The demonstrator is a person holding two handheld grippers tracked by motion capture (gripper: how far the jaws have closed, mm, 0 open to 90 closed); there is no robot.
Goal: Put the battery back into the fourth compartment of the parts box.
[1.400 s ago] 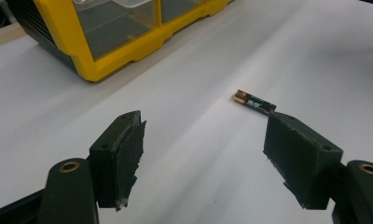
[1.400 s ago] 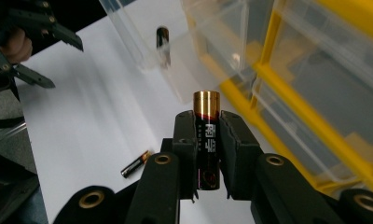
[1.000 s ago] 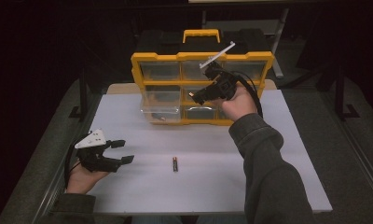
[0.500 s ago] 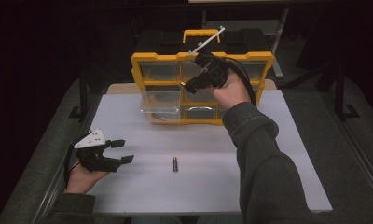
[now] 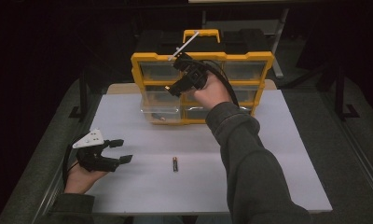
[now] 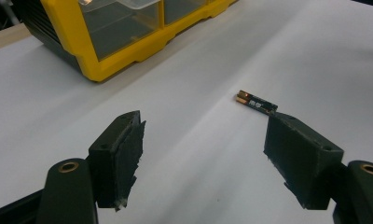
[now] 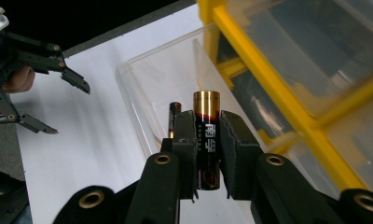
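Note:
My right gripper point(image 7: 207, 154) is shut on a black battery with a copper end point(image 7: 207, 123), held upright between the pads. In the high view the right gripper point(image 5: 171, 87) hangs in front of the yellow organiser point(image 5: 142, 60), over its pulled-out clear drawer point(image 5: 159, 112). Another battery point(image 7: 174, 112) lies inside that drawer point(image 7: 142, 79). A second loose battery point(image 5: 175, 164) lies on the white table, just past the right jaw in the left gripper view point(image 6: 257, 102). My left gripper point(image 5: 124, 150) rests open at the table's left, nothing between its jaws point(image 6: 208, 140).
The organiser has several clear drawers in a yellow frame point(image 7: 268, 79) and a handle on top point(image 5: 202, 33). It stands at the far middle of the white table point(image 5: 278, 154). The left gripper point(image 7: 68, 108) is also seen far off in the right gripper view. Dark floor surrounds the table.
My right hand has carried the battery to the left and slightly up, from in front of the organiser's middle drawers to above the pulled-out drawer. The left hand stayed still.

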